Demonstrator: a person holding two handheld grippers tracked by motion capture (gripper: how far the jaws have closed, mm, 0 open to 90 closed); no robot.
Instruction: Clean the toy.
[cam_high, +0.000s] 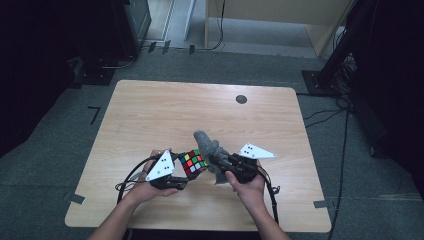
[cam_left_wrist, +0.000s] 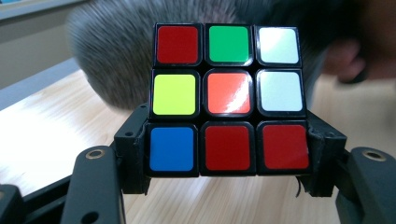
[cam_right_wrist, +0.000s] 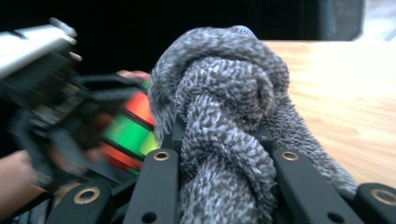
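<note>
A colour-sticker puzzle cube (cam_high: 193, 163) hangs just above the wooden table (cam_high: 150, 110), held by my left gripper (cam_high: 186, 172). In the left gripper view the cube (cam_left_wrist: 227, 95) is clamped at its bottom row between the two black jaws of the left gripper (cam_left_wrist: 226, 156). A grey knitted cloth (cam_high: 209, 149), bunched and knotted, presses against the cube's far side. My right gripper (cam_high: 220, 161) is shut on it; in the right gripper view the cloth (cam_right_wrist: 224, 121) bulges up between the jaws of the right gripper (cam_right_wrist: 224, 154), with the cube (cam_right_wrist: 133, 126) blurred to the left.
A small dark round disc (cam_high: 241, 99) lies near the table's far edge. Cables trail from both grippers over the near edge. Dark furniture and a stand (cam_high: 330, 70) surround the table on grey carpet.
</note>
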